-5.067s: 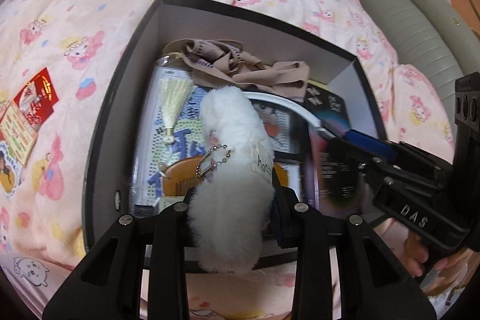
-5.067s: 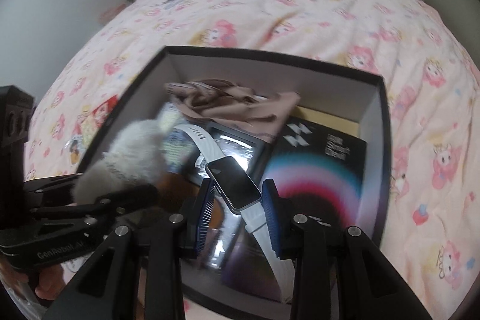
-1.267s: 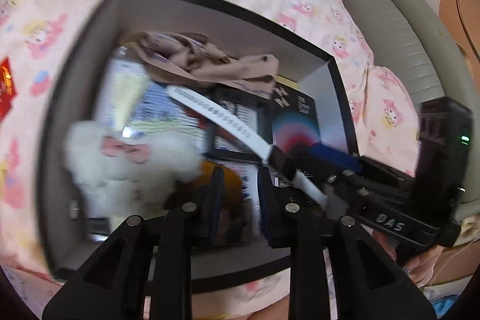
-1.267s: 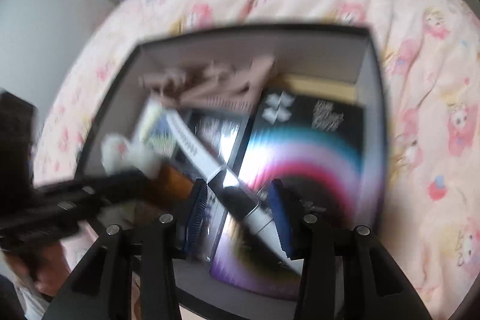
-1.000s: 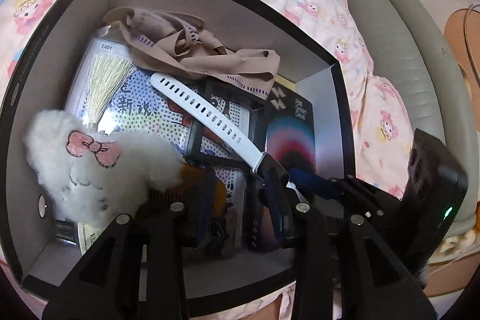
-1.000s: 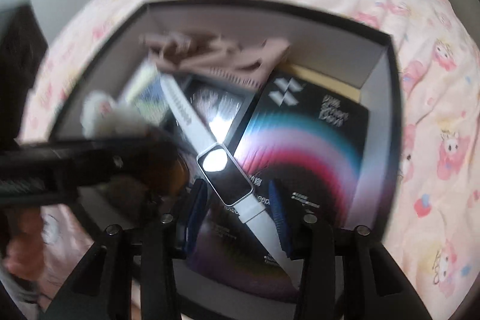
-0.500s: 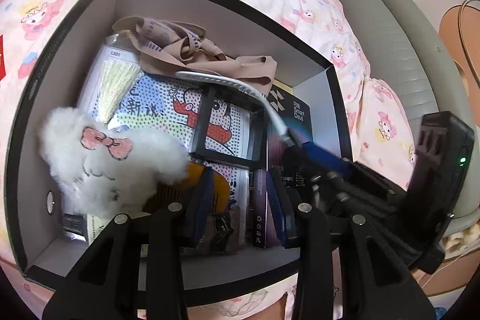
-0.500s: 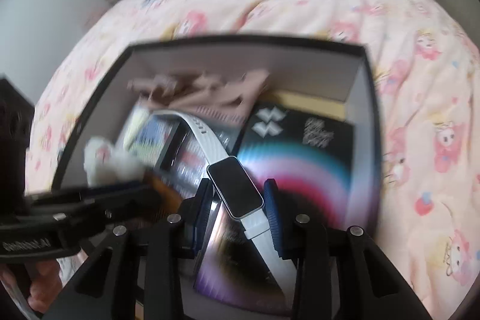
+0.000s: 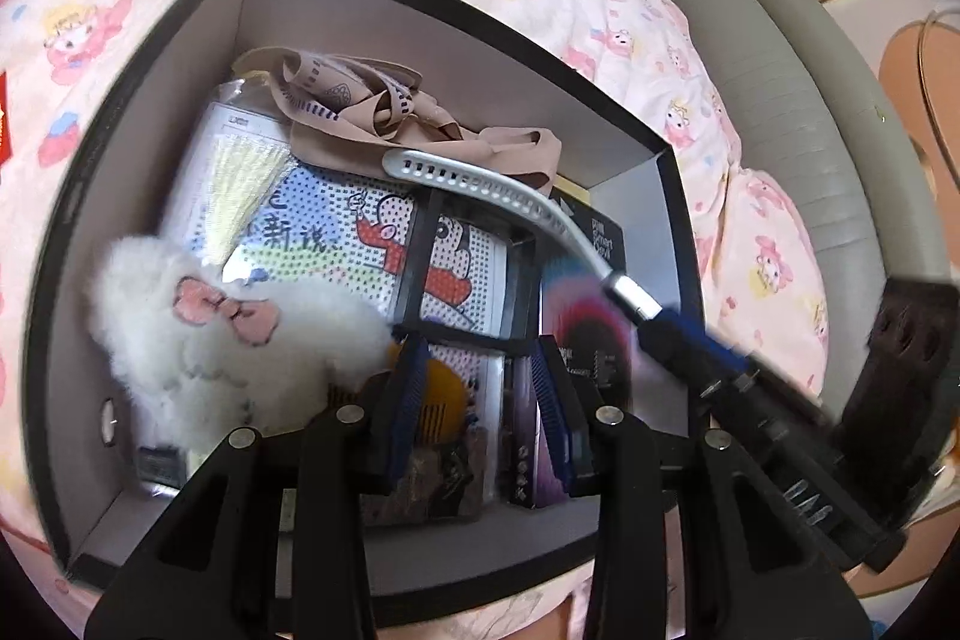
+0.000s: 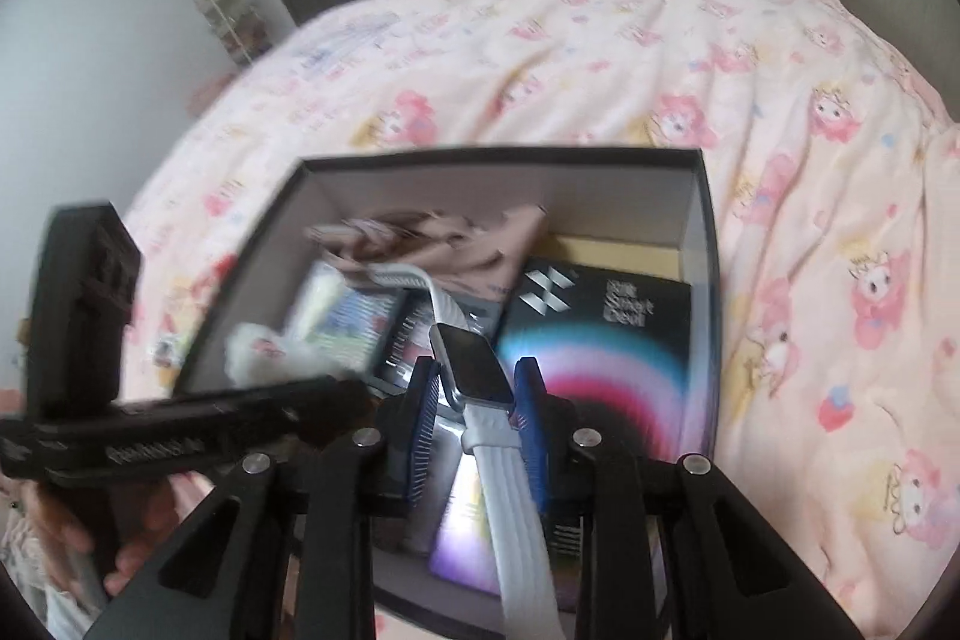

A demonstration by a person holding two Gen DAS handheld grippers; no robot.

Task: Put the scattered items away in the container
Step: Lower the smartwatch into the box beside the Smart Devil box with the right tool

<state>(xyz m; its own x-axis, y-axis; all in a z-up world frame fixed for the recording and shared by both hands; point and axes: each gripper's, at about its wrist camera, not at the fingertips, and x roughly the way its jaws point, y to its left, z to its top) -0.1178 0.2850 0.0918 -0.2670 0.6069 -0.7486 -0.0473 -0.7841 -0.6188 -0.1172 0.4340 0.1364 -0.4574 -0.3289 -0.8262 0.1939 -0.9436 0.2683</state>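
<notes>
White-strapped smartwatch is clamped in the right gripper, blue pads pressing on both sides of the case just below the dark screen; jaws have just been closing, watch between them. One strap end hangs toward the camera, the other arcs up and over the box contents. From the left wrist view the same strap curves over the black frame and its tip sits at the beige fabric, watch held above the stuff in the box, not lying in it. Black cardboard box sits on the pink cartoon-print bedspread. Inside: white fluffy plush with a pink bow at the left wall, bead-art sheet with a yellow tassel under it, dark product box with a rainbow arc on the right side, orange comb near the front. Left gripper hangs over the front of the box, jaws partly apart, nothing between the pads; one pad is just beside the plush, contact unclear. Grey sofa beyond the bed edge. Fingers of the person's hand show under the left gripper in the right wrist view.
</notes>
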